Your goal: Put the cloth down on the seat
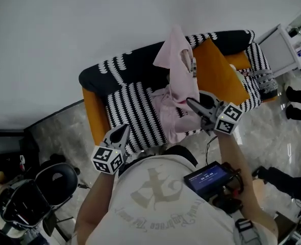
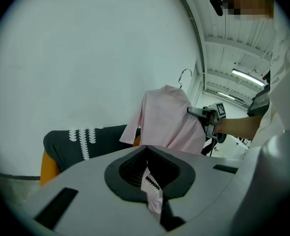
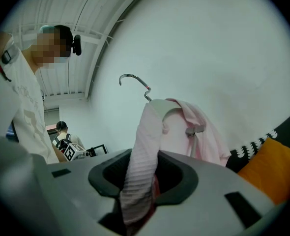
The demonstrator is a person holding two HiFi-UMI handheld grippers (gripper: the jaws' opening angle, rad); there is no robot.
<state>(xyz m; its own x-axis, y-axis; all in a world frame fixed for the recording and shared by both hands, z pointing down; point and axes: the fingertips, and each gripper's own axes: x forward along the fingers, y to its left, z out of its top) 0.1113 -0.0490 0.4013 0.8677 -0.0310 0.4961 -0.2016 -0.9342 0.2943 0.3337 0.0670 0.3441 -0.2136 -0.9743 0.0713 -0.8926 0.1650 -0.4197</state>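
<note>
Above the middle of the head view, a pink cloth (image 1: pixel 178 93) hangs on a hanger over the seat (image 1: pixel 132 108), a sofa with a black-and-white striped cover and orange sides. Its top stands against the dark backrest in the upper centre of the frame. Its lower folds bunch over the striped cushion just right of centre; whether they rest on it I cannot tell.

The right gripper (image 1: pixel 195 106) reaches in from the lower right and is clamped on the cloth. In the right gripper view a ribbed pink fold (image 3: pixel 140 166) runs straight down between the jaws of that gripper (image 3: pixel 140 193), which press on it. Above it, the hanger's metal hook (image 3: pixel 132 82) curls against the white wall. A grey clip (image 3: pixel 194 131) hangs at the cloth's shoulder. An orange cushion (image 3: pixel 270 173) shows at the right edge; in the head view it leans at the sofa's right end (image 1: pixel 217 73).

The left gripper (image 1: pixel 123 130) hovers at the lower left of the seat, apart from the cloth. In its own view the jaws (image 2: pixel 152 188) are together, toothed edges meshed, with nothing held. The cloth (image 2: pixel 167 117) hangs beyond them in mid-frame, with the right gripper (image 2: pixel 199 113) at its right side.

A person in a white shirt (image 1: pixel 155 198) fills the bottom of the head view. A black chair (image 1: pixel 43 188) sits at lower left.
</note>
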